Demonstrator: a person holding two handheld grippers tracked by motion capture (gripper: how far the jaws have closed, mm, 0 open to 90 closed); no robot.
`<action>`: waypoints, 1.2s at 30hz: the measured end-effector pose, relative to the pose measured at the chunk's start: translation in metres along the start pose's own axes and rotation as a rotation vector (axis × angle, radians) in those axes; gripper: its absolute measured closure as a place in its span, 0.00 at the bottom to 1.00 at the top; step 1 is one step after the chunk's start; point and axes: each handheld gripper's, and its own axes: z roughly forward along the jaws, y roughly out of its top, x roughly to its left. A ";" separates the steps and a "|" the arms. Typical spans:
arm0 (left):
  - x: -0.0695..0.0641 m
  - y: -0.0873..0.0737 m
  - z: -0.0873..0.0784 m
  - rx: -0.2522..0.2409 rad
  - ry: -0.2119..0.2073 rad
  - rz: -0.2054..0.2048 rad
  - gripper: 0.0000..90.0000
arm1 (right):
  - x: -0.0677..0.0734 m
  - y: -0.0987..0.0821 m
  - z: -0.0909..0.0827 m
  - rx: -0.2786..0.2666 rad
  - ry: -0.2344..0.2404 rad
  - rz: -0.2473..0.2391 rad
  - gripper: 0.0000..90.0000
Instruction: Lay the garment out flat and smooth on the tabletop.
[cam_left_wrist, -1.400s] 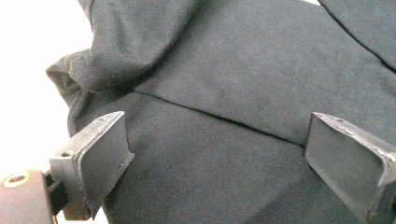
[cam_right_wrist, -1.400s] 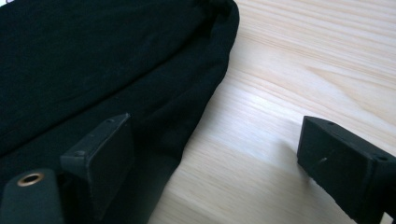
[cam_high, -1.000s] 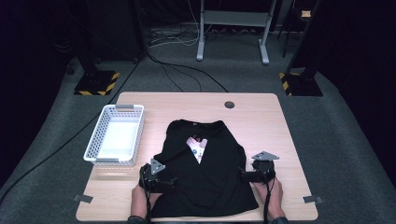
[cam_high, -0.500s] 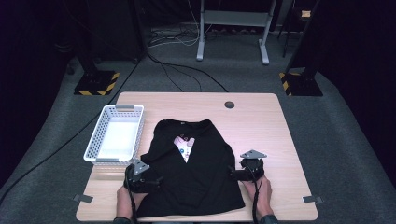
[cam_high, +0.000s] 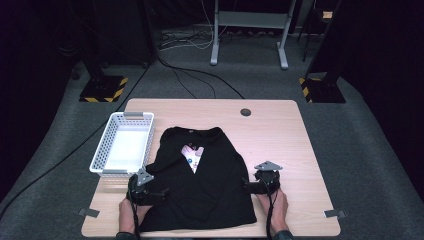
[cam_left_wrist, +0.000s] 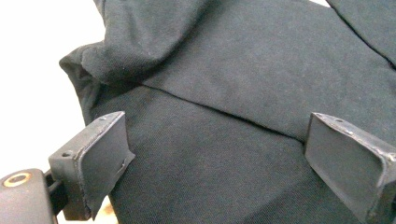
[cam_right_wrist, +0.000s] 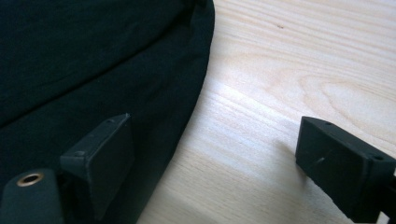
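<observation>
High view: black shirt (cam_high: 200, 185) flat on worktop (cam_high: 280, 135) | left claw (cam_high: 159, 194) wide over fabric | right claw (cam_high: 248, 186) wide at shirt's edge

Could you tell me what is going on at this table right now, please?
A person is working on a black shirt lying flat on a wooden table, with a hand-held gripper at each side of it. The left gripper is open with its jaws over the shirt's folded left edge. The right gripper is open too, astride the shirt's right edge, one jaw over cloth and one over bare wood. Neither holds the fabric. A white basket stands to the left.
</observation>
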 end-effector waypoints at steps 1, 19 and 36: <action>0.001 0.000 0.000 0.000 -0.001 0.001 0.08 | 0.002 0.000 0.000 -0.004 -0.011 -0.002 0.12; 0.001 0.001 0.000 -0.001 0.001 0.001 0.08 | 0.064 0.026 -0.017 -0.011 0.127 0.003 0.10; -0.001 0.001 0.000 -0.003 0.006 0.016 0.08 | 0.187 0.035 0.018 0.124 0.216 -0.163 0.21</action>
